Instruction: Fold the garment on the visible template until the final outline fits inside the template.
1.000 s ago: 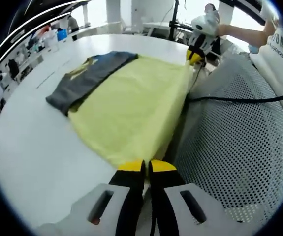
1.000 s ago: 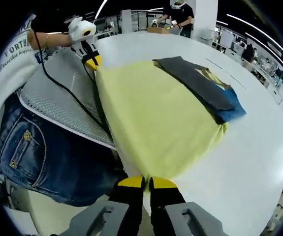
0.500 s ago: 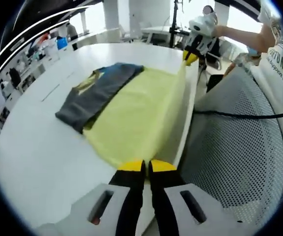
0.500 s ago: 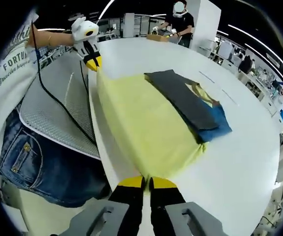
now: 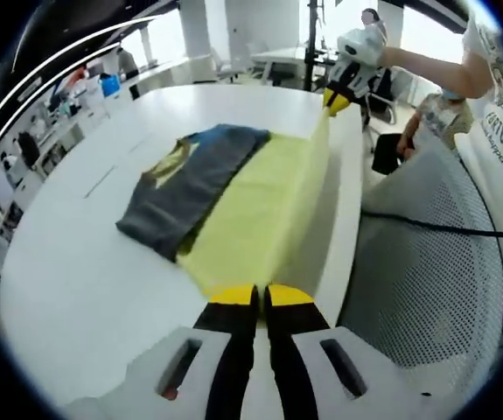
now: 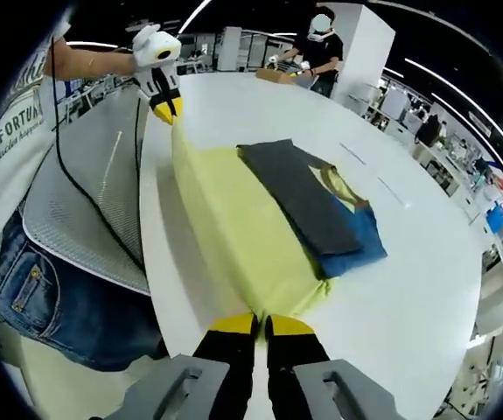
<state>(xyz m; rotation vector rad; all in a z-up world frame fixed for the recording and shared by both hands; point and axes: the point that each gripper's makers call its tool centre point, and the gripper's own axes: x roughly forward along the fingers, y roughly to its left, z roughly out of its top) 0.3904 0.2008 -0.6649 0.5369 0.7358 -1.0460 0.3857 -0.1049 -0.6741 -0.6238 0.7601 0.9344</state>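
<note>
- Left gripper [image 5: 260, 296]: jaws drawn together, yellow tips pinching the near corner of the yellow garment [image 5: 264, 206]. Cloth runs straight out ahead of it.
- Right gripper [image 6: 261, 325]: jaws likewise closed, clamped on the opposite corner of the same raised edge of the yellow garment [image 6: 234, 227].
- In the left gripper view, the right gripper [image 5: 338, 94] sits far ahead and to the right, at the far end of the lifted edge, with a person's hand [image 5: 369, 44] around it.
- In the right gripper view, the left gripper [image 6: 165, 105] sits far ahead and to the left, held at the far end of the edge by a bare arm [image 6: 89, 63].
- Garment edge between the two grippers is lifted off the desk [image 5: 67, 262] and stretched fairly taut; the rest of the yellow cloth slopes down and lies on the white desk [image 6: 408, 289].
- Dark grey folded piece [image 5: 185, 188] with a blue part and a yellowish print lies ahead and to the left of the left gripper, touching the yellow cloth along its far side.
- Same grey-and-blue piece [image 6: 317, 206] lies ahead and right of the right gripper, partly on the yellow cloth.
- White perforated mesh surface [image 5: 426, 289] to the right of the left gripper, with a black cable [image 5: 443, 227] across it.
- Person's jeans [image 6: 50, 289] and white printed shirt [image 6: 15, 131] to the left of the right gripper.
- Another person [image 6: 317, 48] in dark clothing stands beyond the far end of the desk.
</note>
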